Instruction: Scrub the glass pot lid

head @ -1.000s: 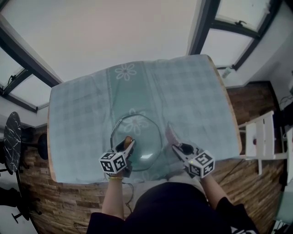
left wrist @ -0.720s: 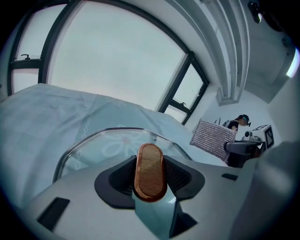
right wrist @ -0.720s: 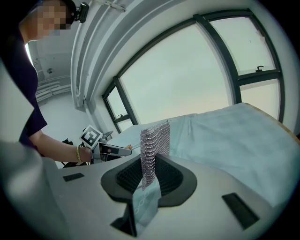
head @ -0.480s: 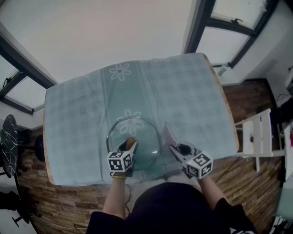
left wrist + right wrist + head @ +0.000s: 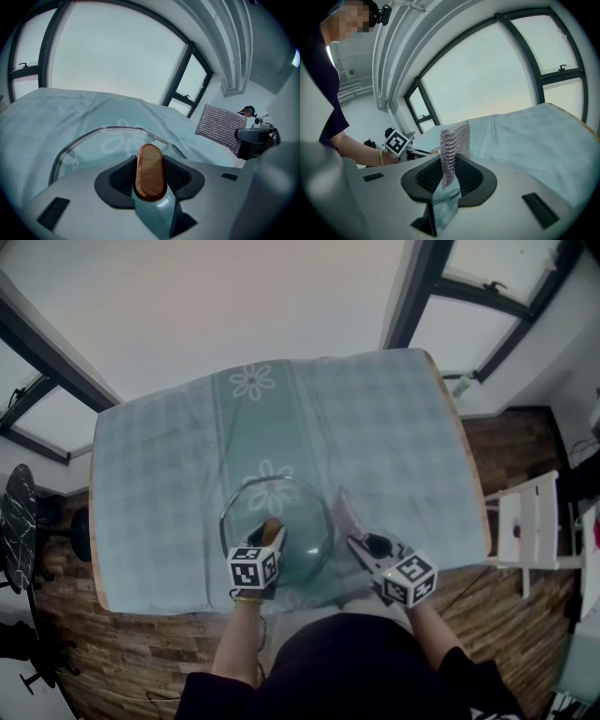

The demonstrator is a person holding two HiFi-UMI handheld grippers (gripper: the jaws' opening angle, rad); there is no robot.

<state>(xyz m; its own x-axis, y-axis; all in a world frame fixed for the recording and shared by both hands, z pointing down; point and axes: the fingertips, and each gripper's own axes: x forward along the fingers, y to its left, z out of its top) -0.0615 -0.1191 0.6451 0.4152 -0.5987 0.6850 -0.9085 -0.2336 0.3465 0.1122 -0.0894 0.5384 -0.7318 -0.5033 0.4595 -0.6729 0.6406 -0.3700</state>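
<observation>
The glass pot lid (image 5: 281,512) lies on the checked tablecloth near the table's front edge, its rim showing in the left gripper view as the lid (image 5: 93,140). My left gripper (image 5: 269,538) is shut on the lid's wooden knob (image 5: 149,172), which stands upright between the jaws. My right gripper (image 5: 354,535) hovers just right of the lid, shut on a grey-purple scrubbing cloth (image 5: 453,145) that sticks up from its jaws. The same cloth (image 5: 342,515) stands a little off the lid's right rim; in the left gripper view the cloth (image 5: 220,126) is at the right.
The pale green tablecloth (image 5: 375,427) with daisy prints covers the wooden table. A white chair (image 5: 534,521) stands right of the table. Large windows ring the room. A dark round stool (image 5: 23,526) is at the far left.
The left gripper and the knob have shifted slightly right toward the lid's middle. The right gripper with the cloth has hardly moved. The view has shifted a little.
</observation>
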